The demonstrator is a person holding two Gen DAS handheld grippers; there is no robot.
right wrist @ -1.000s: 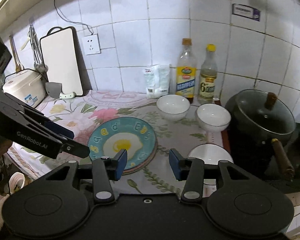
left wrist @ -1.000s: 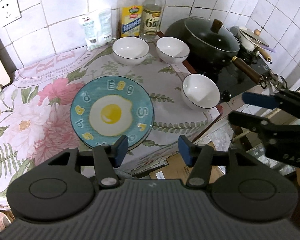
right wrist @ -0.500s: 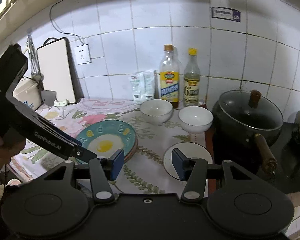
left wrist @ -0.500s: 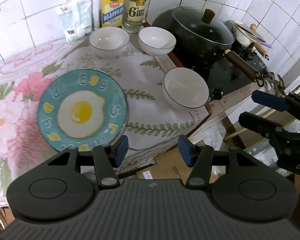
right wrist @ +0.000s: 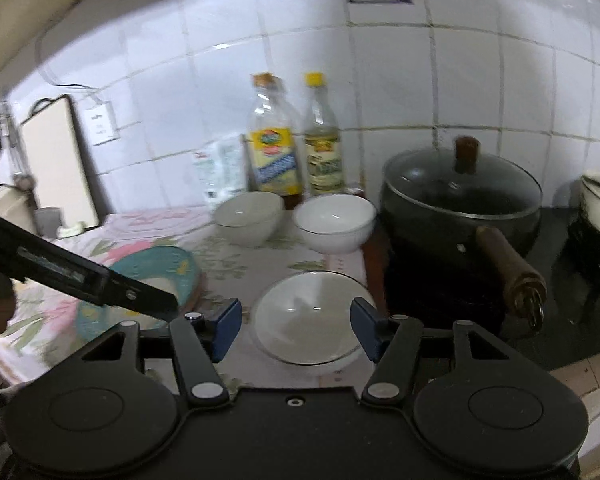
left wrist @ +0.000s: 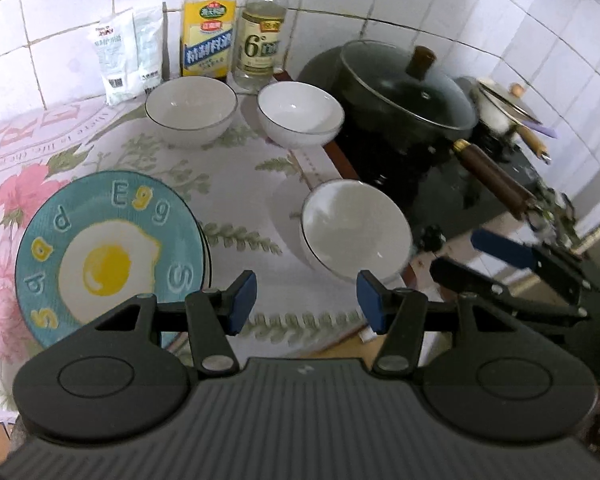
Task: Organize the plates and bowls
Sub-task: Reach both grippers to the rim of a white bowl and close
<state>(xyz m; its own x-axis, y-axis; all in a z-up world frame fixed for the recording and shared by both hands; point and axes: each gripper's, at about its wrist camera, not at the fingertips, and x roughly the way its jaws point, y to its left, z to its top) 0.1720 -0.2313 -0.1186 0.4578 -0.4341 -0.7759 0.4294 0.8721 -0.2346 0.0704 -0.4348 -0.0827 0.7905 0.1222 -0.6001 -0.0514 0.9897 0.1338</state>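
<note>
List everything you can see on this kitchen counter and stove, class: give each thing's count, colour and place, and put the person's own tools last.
bowls: three, white, dark-rimmed; two at the back by the bottles, one near the front edge beside the stove
egg plate: one on top of a stack, teal with a fried-egg picture, front left
bottles: two, yellow-labelled and clear, against the wall
packets: white, left of the bottles
pot: one, black, glass lid, wooden handle, on the stove
tablecloth: one, floral
chopping board: one, white, leaning on the wall
left tongs: open, empty
right tongs: open, just been opening, framing the front bowl
</note>
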